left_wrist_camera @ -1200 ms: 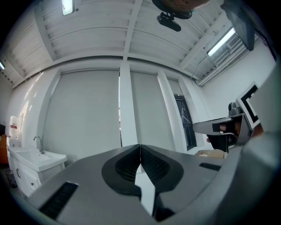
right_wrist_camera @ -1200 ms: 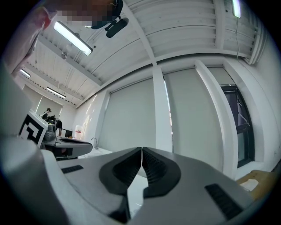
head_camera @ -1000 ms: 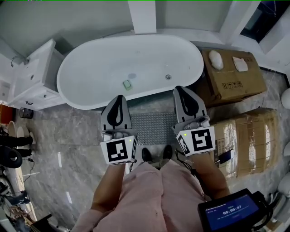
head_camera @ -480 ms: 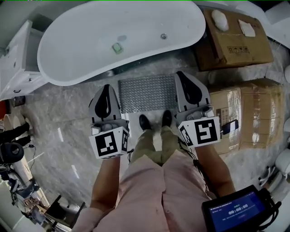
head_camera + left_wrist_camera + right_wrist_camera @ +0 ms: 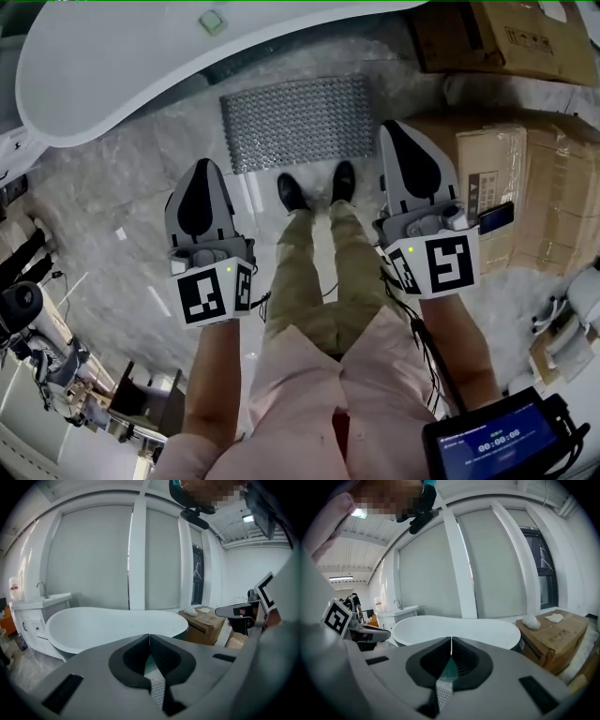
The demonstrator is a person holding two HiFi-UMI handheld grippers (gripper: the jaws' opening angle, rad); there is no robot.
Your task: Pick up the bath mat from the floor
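Note:
The grey textured bath mat point(image 5: 295, 122) lies flat on the marble floor between the bathtub and my shoes. My left gripper point(image 5: 201, 167) hangs to the mat's lower left, shut and empty. My right gripper point(image 5: 394, 128) hangs just off the mat's right edge, also shut and empty. Neither touches the mat. In the left gripper view the jaws point(image 5: 149, 637) meet in a thin line, with a strip of the mat point(image 5: 158, 691) showing below them. The right gripper view shows the same: jaws point(image 5: 451, 641) pressed together and a sliver of mat point(image 5: 444, 693) beneath.
A white bathtub point(image 5: 94, 84) runs along the mat's far side. Cardboard boxes point(image 5: 506, 37) and a plastic-wrapped box point(image 5: 525, 187) stand at the right, close to my right gripper. A white vanity point(image 5: 33, 611) stands left of the tub. My shoes point(image 5: 292, 192) stand at the mat's near edge.
Both grippers have come down toward the floor together, still shut. The head view has tipped down, so the whole mat and my legs now show and the tub has slid to the top edge.

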